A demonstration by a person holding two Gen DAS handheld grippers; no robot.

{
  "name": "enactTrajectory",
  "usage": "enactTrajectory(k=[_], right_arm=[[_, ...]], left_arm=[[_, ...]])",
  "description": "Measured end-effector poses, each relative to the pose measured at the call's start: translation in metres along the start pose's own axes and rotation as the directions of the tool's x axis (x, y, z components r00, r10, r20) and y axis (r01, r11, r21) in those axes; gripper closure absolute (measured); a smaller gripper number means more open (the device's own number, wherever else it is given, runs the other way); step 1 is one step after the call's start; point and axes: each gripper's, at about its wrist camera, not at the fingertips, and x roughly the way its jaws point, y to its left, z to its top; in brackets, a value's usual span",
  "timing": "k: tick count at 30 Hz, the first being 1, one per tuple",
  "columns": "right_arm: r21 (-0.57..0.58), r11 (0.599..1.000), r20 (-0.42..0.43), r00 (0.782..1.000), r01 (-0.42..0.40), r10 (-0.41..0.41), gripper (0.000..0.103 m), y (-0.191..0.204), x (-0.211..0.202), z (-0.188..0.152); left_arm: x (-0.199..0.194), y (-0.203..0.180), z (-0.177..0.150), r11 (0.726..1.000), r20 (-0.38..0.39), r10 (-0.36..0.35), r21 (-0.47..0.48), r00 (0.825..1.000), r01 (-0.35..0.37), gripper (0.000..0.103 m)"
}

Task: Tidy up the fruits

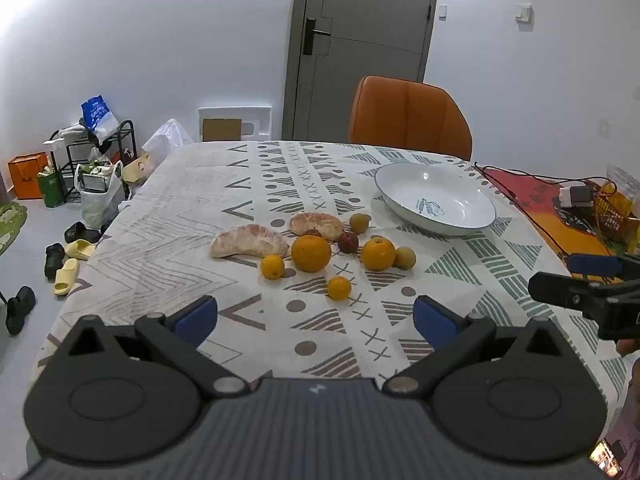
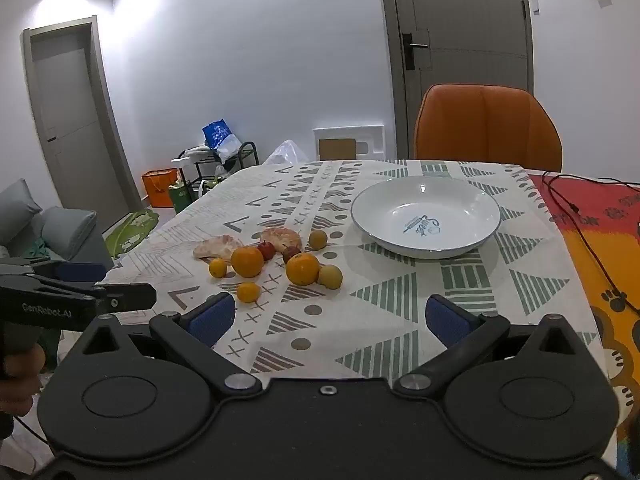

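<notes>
Several fruits lie loose on the patterned tablecloth: two oranges (image 1: 311,253) (image 1: 378,254), small yellow citrus (image 1: 339,287), two peeled pomelo pieces (image 1: 248,241), small red fruits (image 1: 348,242) and pale green ones (image 1: 405,258). An empty white bowl (image 1: 434,198) stands to their right, also in the right wrist view (image 2: 426,216). My left gripper (image 1: 316,318) is open and empty, short of the fruits. My right gripper (image 2: 330,318) is open and empty, nearer than the bowl and right of the oranges (image 2: 303,269).
An orange chair (image 1: 408,114) stands at the table's far edge. A red-orange mat with a black cable (image 2: 580,220) and a charger (image 1: 574,196) cover the table's right side. Shoes and bags lie on the floor at left.
</notes>
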Motion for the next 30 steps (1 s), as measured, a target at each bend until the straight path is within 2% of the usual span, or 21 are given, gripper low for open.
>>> enactTrajectory(k=[3, 17, 30], right_arm=[[-0.01, 1.0, 0.007, 1.0, 0.001, -0.001, 0.0, 0.0014, -0.0013, 0.0026], [-0.009, 1.0, 0.024, 1.0, 0.015, -0.014, 0.0, -0.0003, -0.0033, 0.0004], [-0.016, 1.0, 0.024, 1.0, 0.014, -0.014, 0.0, 0.0008, -0.0038, 0.001]], left_arm=[[0.0012, 0.0025, 0.0018, 1.0, -0.024, -0.01, -0.016, 1.0, 0.009, 0.0], [-0.0032, 0.0014, 0.0019, 1.0, 0.004, -0.013, -0.003, 1.0, 0.013, 0.0], [-0.0026, 0.0019, 0.0016, 1.0, 0.0, -0.01, -0.002, 1.0, 0.01, 0.0]])
